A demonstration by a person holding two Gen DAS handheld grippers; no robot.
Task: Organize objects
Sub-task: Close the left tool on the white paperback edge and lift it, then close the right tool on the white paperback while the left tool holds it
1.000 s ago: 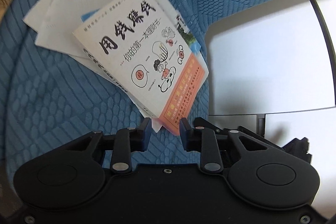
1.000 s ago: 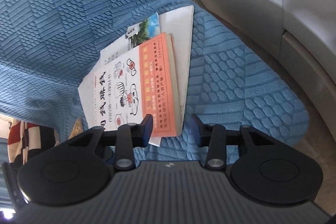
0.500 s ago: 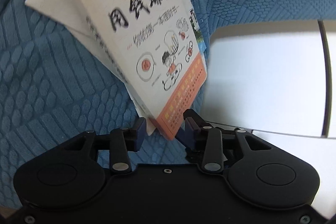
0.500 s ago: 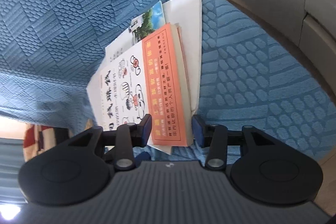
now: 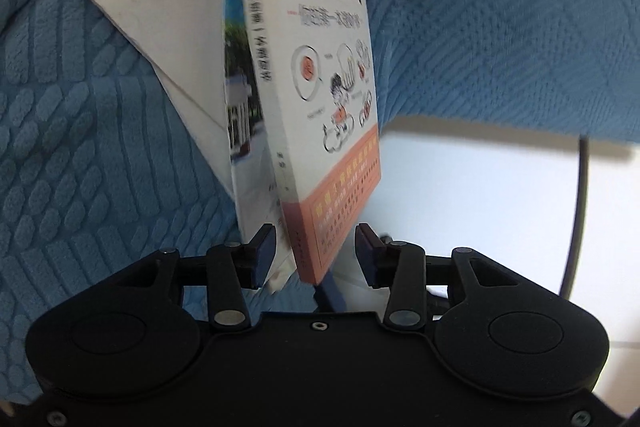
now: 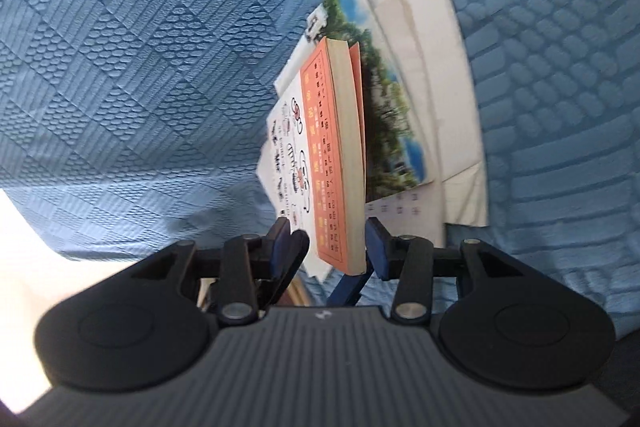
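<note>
Though blurred — book (image 5: 320, 75) title unreadable

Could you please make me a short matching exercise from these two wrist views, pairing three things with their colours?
Things:
1. book cover's lower band
2. cloth
3. envelope

Colours:
A. blue
B. orange
C. white

Pairs: 1-B, 2-A, 3-C
</note>
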